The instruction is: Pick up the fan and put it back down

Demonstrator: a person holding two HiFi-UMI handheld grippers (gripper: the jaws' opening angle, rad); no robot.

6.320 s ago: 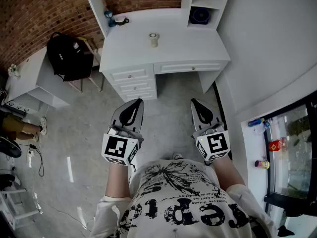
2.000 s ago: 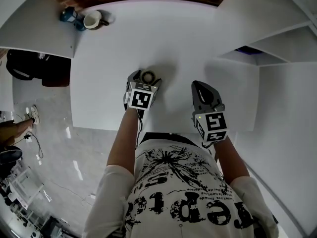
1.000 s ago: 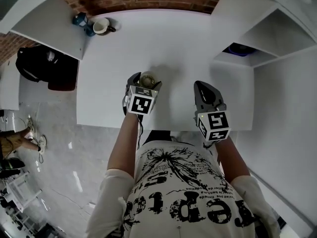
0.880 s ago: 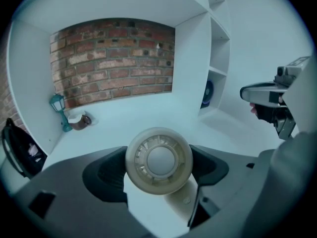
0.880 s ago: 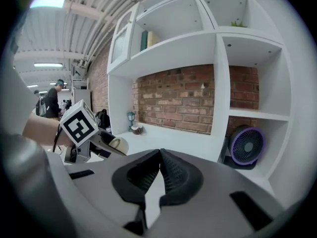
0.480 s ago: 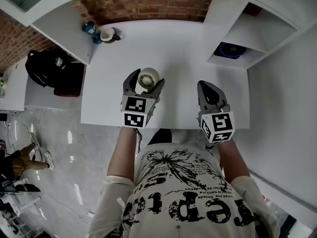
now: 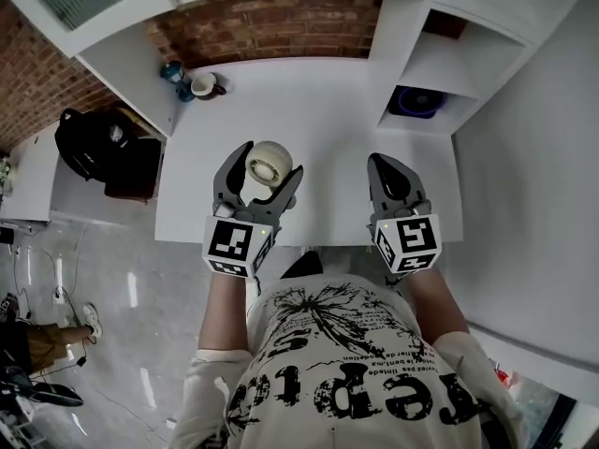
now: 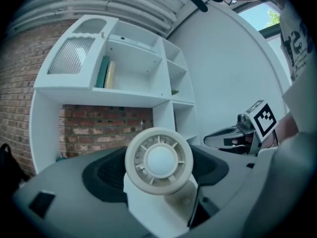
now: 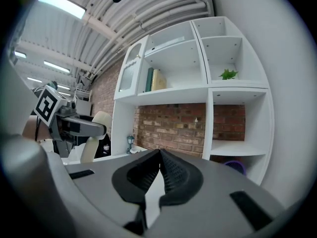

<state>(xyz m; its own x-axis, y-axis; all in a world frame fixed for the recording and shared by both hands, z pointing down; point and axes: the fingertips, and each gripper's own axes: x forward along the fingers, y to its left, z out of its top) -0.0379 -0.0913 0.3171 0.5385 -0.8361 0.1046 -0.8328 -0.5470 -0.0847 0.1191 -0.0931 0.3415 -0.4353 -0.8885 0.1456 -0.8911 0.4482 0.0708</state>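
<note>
Nearest to me, my left gripper [image 7: 269,163] pinches the small cream desk fan [image 7: 270,163] by its stand, one jaw on either side. That is what has just changed. Two seconds ago the fan stood on the white desk [image 7: 328,101] with the jaws around it; now it rides higher and looms larger in the centre-left of the head view. In the left gripper view its round grille [image 8: 158,161] faces my camera, with the shelves behind it rather than the desktop. I judge the pick-up half done and the fan clear of the surface; what remains is to lower it upright and let go.

At the lower right of the head view, my right gripper [image 7: 386,165] has its jaws pressed together on nothing, hovering over the desk's front edge, well apart from the fan.

Farther off, a mug [image 7: 203,85] sits at the desk's upper left corner. A purple bowl [image 7: 416,101] rests in the lower shelf compartment at the right, and the brick wall [image 7: 271,21] is behind.
</note>
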